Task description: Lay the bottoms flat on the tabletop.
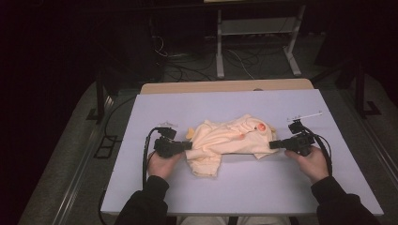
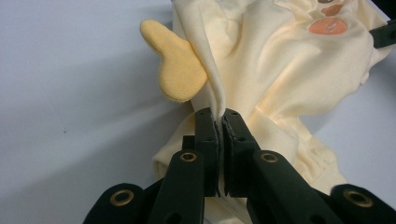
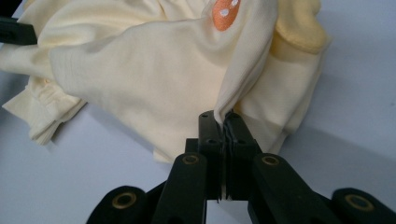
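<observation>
A pale yellow garment (image 1: pixel 227 140) with orange patches lies crumpled in the middle of the white table (image 1: pixel 234 187). My left gripper (image 1: pixel 189 146) pinches a fold at its left edge; in the left gripper view the jaws are shut on the garment (image 2: pixel 261 60), beside a darker yellow ear-shaped flap (image 2: pixel 177 70). My right gripper (image 1: pixel 272 145) grips the right edge. The right gripper view has the jaws shut on a fold of the garment (image 3: pixel 154 70), below an orange patch (image 3: pixel 225 12). The cloth rests on the table between the two grippers.
Bare white table surface surrounds the garment on all sides. A thin white marker strip (image 1: pixel 305 115) lies at the back right. Beyond the far edge are a tan board (image 1: pixel 225 86), a metal stand (image 1: pixel 256 42) and cables on the dark floor.
</observation>
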Motion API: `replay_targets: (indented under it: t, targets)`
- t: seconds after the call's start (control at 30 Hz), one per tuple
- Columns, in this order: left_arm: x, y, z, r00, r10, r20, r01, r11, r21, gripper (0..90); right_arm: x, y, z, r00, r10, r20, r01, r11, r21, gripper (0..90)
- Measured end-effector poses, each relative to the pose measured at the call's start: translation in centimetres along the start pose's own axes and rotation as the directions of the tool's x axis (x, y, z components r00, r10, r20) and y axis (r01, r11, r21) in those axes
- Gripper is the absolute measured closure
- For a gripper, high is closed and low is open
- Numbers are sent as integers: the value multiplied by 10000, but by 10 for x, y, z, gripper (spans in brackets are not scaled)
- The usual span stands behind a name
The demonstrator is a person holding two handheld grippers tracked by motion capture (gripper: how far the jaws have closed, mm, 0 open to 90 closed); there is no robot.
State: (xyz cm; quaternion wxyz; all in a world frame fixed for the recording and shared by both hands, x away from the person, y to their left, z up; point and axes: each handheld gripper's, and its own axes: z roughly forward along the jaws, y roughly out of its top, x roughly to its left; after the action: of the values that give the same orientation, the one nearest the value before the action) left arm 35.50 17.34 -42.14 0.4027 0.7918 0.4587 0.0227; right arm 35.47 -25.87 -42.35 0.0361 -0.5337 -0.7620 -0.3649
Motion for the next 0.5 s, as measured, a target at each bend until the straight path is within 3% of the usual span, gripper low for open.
replay_targets:
  t: [0.2, 0.33, 0.37, 0.5]
  targets:
    - [-1, 3, -3, 9999, 157, -8, -157, 9997, -167, 820, -1, -1, -2, 9998, 90, -149, -91, 9999, -65, 836]
    - [-4, 12, -10, 9979, 436, -483, -460, 9976, -509, 719, 1, 3, -9, 9998, -158, 78, 160, 9994, -323, 701]
    - [-4, 15, -13, 9975, 457, -532, -489, 9970, -604, 673, 2, 5, -10, 9995, -272, 136, 277, 9989, -374, 647]
    - [-9, 31, -21, 9969, 618, -487, -662, 9932, -956, 626, 8, 14, -16, 9973, -718, 184, 729, 9950, -687, 502]
